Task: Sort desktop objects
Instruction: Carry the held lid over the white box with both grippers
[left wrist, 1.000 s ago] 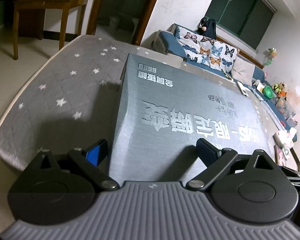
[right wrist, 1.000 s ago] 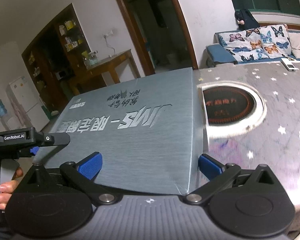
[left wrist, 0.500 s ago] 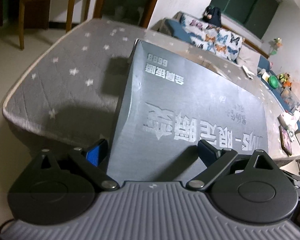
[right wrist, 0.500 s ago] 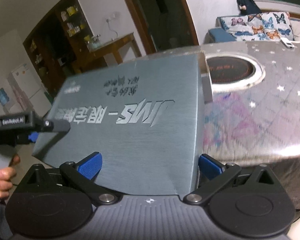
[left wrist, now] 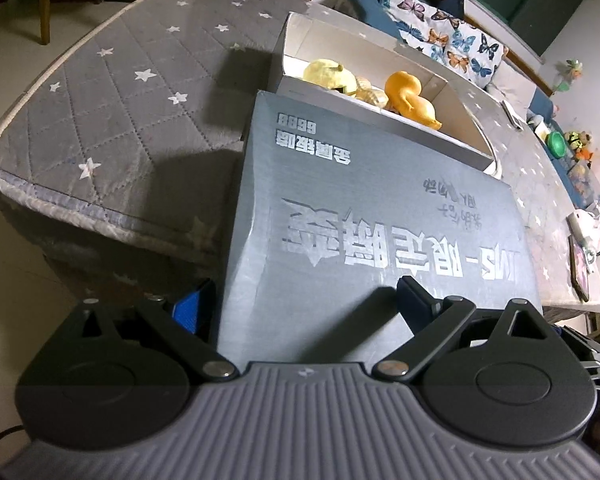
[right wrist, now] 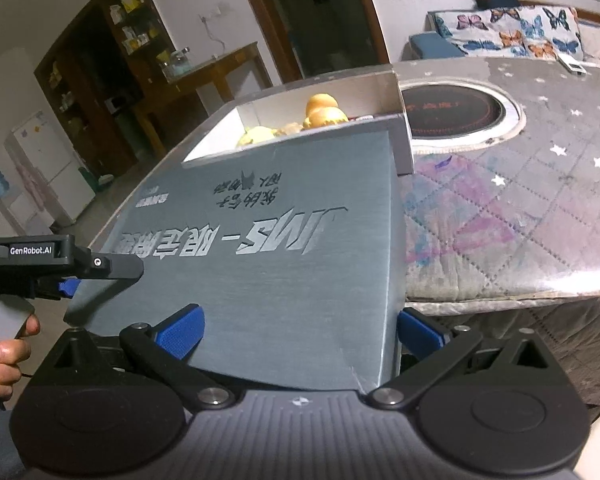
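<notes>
A grey box lid (left wrist: 380, 216) with silver lettering is held by both grippers, pulled back off its box toward me; it also shows in the right wrist view (right wrist: 268, 248). My left gripper (left wrist: 304, 300) is shut on the lid's left corner. My right gripper (right wrist: 300, 326) is shut on its right corner. The open box (left wrist: 432, 128) stands on the table behind the lid, with a yellow toy (left wrist: 330, 74) and an orange toy (left wrist: 410, 98) inside. In the right wrist view the box (right wrist: 396, 92) shows the same toys (right wrist: 324, 114), and the left gripper (right wrist: 60, 264) appears at the left.
The table (left wrist: 112, 120) has a grey star-patterned cover. A round cooktop (right wrist: 452, 114) is set in it right of the box. A small frame (left wrist: 580, 268) and papers lie at the far right edge. A sofa with butterfly cushions (right wrist: 520, 32) stands behind.
Both grippers have pulled the lid back toward me and off the box. The box's inside and the toys in it have come into view.
</notes>
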A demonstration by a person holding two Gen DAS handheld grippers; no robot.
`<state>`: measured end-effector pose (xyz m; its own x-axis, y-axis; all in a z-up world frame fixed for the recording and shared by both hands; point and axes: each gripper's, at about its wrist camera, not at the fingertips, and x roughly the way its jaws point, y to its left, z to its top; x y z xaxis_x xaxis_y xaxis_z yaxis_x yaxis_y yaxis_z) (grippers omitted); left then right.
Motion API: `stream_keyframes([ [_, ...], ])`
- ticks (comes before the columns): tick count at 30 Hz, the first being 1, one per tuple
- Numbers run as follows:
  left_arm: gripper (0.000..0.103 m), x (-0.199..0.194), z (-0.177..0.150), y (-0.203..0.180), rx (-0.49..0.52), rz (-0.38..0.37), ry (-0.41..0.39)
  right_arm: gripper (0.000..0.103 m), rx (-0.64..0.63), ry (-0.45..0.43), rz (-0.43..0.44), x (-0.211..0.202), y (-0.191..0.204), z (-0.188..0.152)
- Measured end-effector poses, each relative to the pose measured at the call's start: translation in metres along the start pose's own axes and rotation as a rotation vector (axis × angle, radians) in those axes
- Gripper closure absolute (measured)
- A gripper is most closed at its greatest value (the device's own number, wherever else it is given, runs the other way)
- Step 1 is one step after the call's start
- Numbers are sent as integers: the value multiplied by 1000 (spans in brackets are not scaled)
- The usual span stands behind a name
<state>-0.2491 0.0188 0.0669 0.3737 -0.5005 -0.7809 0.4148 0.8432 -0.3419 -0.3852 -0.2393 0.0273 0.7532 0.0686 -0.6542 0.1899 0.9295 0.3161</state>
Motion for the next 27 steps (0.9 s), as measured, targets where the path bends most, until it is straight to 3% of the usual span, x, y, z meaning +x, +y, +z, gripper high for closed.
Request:
stream_keyframes([
  [12, 8, 12, 9, 0, 12, 15, 28, 0, -12, 17, -7, 15, -13, 13],
  [27, 6, 17, 20, -25, 177, 60, 55, 0, -12, 49, 22, 29, -25, 31],
])
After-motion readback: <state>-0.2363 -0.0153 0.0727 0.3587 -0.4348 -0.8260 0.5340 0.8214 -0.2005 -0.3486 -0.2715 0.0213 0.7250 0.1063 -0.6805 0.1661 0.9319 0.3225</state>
